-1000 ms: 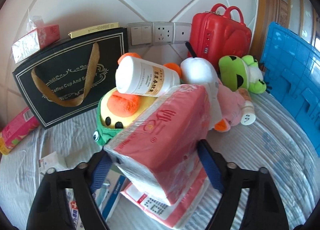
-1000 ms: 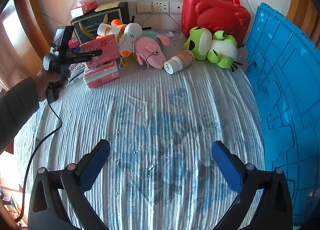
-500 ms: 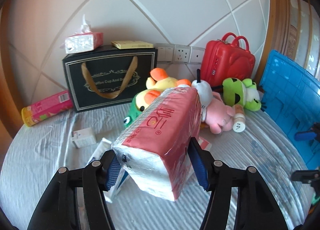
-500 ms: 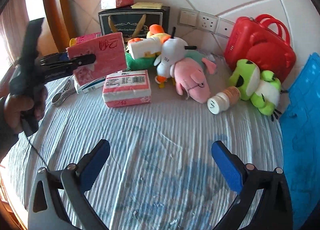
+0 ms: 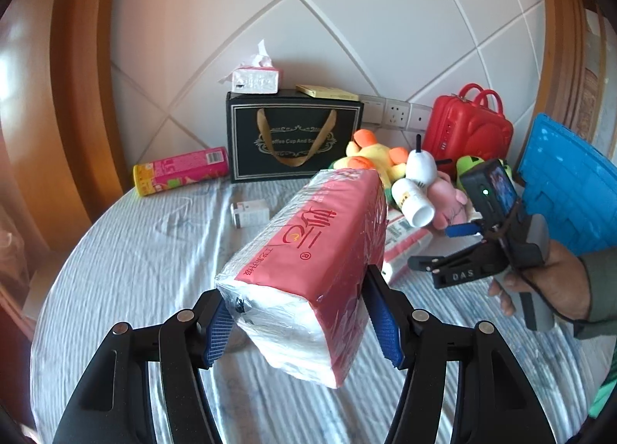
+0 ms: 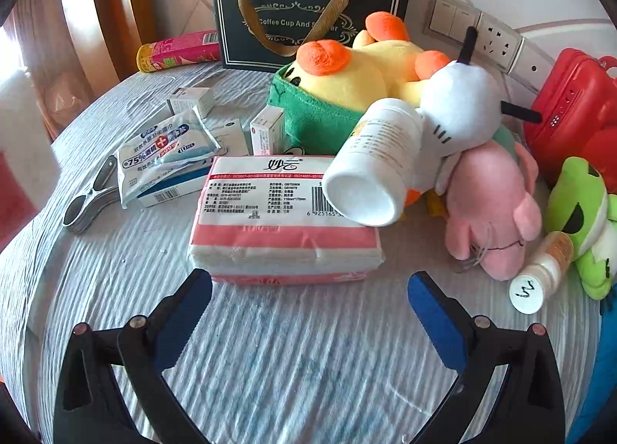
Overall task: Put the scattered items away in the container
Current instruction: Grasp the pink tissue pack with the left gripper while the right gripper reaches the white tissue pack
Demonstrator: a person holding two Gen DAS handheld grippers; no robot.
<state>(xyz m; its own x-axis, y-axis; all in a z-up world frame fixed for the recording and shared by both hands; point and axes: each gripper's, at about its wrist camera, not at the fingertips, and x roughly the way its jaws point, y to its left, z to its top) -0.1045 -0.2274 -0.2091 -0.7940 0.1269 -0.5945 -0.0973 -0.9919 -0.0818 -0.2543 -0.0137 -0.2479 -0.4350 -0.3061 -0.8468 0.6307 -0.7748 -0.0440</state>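
Note:
My left gripper (image 5: pixel 302 322) is shut on a pink tissue pack (image 5: pixel 312 255) and holds it above the striped bed cover. My right gripper (image 6: pixel 310 307) is open and empty, just in front of a second pink tissue pack (image 6: pixel 283 218) lying flat on the cover. A large white bottle (image 6: pixel 372 164) rests on that pack's far right corner. The right gripper also shows in the left wrist view (image 5: pixel 449 247), low over that pack. The blue crate (image 5: pixel 570 189) stands at the right.
Plush toys, a yellow duck (image 6: pixel 358 70), a white doll (image 6: pixel 459 104), a pink pig (image 6: pixel 493 205) and a green frog (image 6: pixel 582 220), lie behind the pack. A small bottle (image 6: pixel 540 274), wipes packet (image 6: pixel 166 151), small boxes, metal clip (image 6: pixel 88 201), black gift bag (image 5: pixel 293 135), pink tube (image 5: pixel 181 170), red case (image 5: pixel 466 127).
My left gripper has lifted the tissue pack higher and drawn back. My right gripper has moved forward and left, close up to the second tissue pack.

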